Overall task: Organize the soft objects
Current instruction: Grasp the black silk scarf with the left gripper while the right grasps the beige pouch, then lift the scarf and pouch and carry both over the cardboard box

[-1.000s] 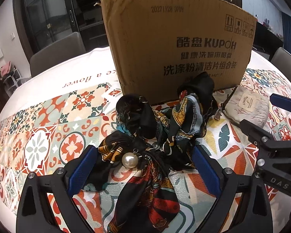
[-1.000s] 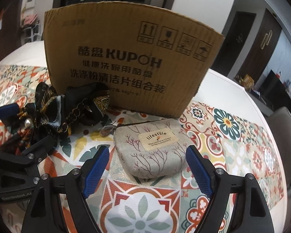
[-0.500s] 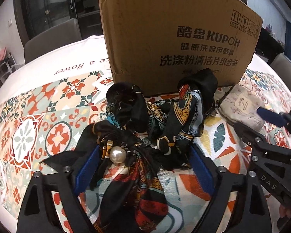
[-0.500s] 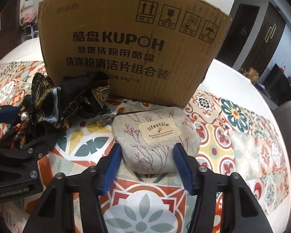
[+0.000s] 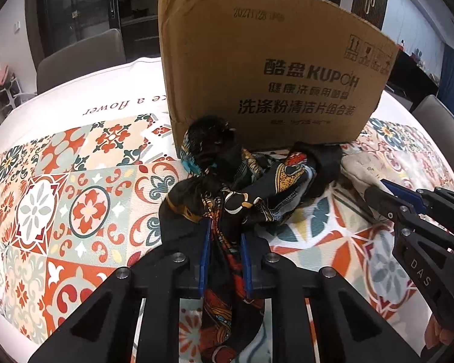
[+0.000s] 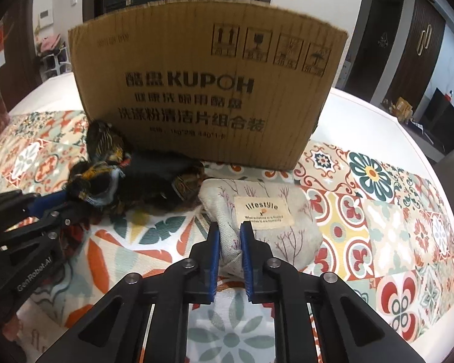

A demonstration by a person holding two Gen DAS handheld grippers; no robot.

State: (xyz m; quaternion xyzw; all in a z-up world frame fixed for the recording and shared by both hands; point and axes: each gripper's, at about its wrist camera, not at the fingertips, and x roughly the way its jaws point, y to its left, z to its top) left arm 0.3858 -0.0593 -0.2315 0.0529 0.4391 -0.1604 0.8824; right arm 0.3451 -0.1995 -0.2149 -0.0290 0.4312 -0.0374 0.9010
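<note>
A dark patterned silk scarf [image 5: 245, 187] lies bunched on the tiled tablecloth in front of a cardboard box [image 5: 272, 69]. My left gripper [image 5: 225, 242] is shut on the near end of the scarf. A beige fabric pouch [image 6: 275, 220] with a "lifestyle" label lies right of the scarf [image 6: 130, 181]. My right gripper [image 6: 229, 236] is shut on the pouch's near left edge. The box [image 6: 208, 84] stands upright behind both. The right gripper shows at the right of the left wrist view [image 5: 414, 211], and the left gripper at the left of the right wrist view [image 6: 24, 217].
The round table has a patterned cloth [image 5: 75, 199] over a white cover. Grey chairs [image 5: 78, 60] stand behind the table, another at the right [image 5: 439, 118]. Dark cabinets and doors line the room behind.
Both grippers have closed from wide open: the left onto the scarf, the right onto the pouch. The scarf's pearl is now hidden in the folds.
</note>
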